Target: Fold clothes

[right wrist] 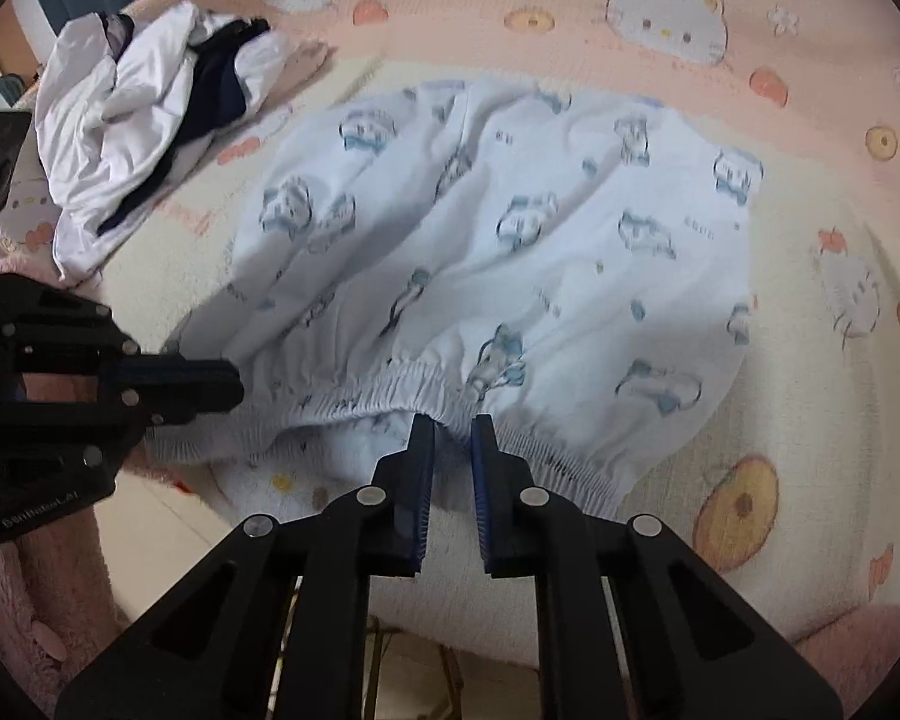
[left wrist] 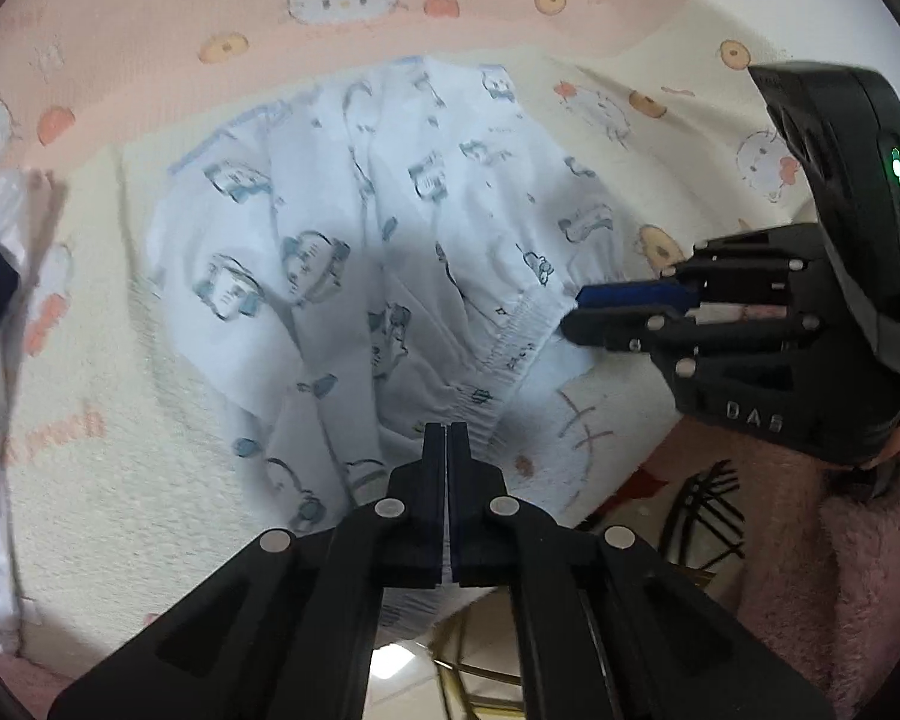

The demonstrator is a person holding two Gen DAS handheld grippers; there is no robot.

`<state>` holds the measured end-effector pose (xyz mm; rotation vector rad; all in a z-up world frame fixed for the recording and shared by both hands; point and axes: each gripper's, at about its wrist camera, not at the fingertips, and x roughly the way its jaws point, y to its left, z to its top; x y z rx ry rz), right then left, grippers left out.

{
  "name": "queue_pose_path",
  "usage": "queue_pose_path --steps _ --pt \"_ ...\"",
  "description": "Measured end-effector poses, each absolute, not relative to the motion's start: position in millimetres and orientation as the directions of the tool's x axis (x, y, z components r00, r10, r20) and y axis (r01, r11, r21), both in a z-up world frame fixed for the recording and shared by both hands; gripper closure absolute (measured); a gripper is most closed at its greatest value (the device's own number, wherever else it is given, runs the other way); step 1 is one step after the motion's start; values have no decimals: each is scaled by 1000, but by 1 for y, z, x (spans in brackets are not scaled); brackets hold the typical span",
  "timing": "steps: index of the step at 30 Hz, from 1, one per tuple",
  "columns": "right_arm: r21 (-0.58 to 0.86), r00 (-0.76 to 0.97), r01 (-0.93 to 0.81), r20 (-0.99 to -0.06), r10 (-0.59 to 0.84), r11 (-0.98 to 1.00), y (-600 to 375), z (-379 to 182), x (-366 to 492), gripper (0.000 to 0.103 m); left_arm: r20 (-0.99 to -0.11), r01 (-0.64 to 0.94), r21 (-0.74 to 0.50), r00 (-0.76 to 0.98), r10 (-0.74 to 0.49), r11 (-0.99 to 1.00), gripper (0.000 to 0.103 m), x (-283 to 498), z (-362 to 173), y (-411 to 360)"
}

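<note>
While both pinch the shorts (right wrist: 498,252) waistband | left gripper (left wrist: 447,429) clamped | right gripper (right wrist: 453,423) clamped | blanket (right wrist: 810,450) bare rightward

Both claws matte black plastic w/ silver round screws, blue pads inside fingers; right claw (left wrist: 570,315) has green LED, "DAS" lettering; fluffy pink sleeve (left wrist: 858,570).

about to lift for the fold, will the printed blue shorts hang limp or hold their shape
Probably limp: the shorts lie in soft wrinkles on the towel, so they should drape from the left gripper and right gripper. The gathered waistband may stretch and sag between grips. They look thin, likely light.
</note>
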<state>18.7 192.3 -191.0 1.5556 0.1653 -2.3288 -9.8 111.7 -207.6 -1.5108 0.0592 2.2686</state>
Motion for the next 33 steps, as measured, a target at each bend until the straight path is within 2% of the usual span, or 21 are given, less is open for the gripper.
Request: queue_pose_path --steps 1,2,3,4,5,7,9,11,12,14,21,22,25,33 --pt "92 -331 336 -920 -209 -937 190 -195 18 92 -896 -366 -191 -314 314 -911 95 -12 -212 116" --pt "100 -315 334 -925 -211 -937 189 -198 18 92 -899 -376 -195 -300 318 -906 82 -13 -216 120" --pt "106 -308 333 -927 -214 -937 190 -199 18 92 -901 -386 -204 -285 326 -900 61 -14 -219 123" --pt "109 -304 331 -928 -215 -937 190 -200 18 91 -902 -395 -215 -270 337 -893 54 -14 -222 127" --pt "108 -305 331 -928 -214 -937 190 -200 18 91 -903 -403 -218 -263 341 -889 53 -16 -225 132" --pt "103 -309 332 -928 -211 -938 188 -200 16 91 -904 -414 -189 -280 323 -890 54 -19 -227 140" --pt "84 -312 336 -930 -195 -938 184 -203 14 87 -903 -412 -170 -299 309 -895 77 -19 -226 140" --pt "70 -313 342 -932 -184 -937 183 -204 14 72 -903 -400 -159 -311 297 -903 85 -23 -229 141" --pt "65 -317 344 -931 -181 -937 182 -203 15 70 -900 -396 -169 -310 305 -902 91 -25 -230 140" --pt "56 -330 344 -927 -177 -937 183 -201 15 64 -892 -399 -169 -326 312 -901 96 -25 -228 139" --pt "59 -333 343 -926 -180 -938 181 -204 7 61 -850 -427 -169 -393 351 -888 98 -13 -207 135" --pt "55 -339 350 -923 -182 -935 180 -204 8 63 -846 -432 -175 -395 359 -885 98 -12 -205 135" --pt "37 -380 358 -907 -182 -933 180 -197 12 92 -847 -445 -189 -378 374 -875 98 -10 -205 135" --pt "9 -439 333 -883 -163 -943 194 -176 29 98 -846 -492 -201 -349 403 -847 98 -6 -205 146"
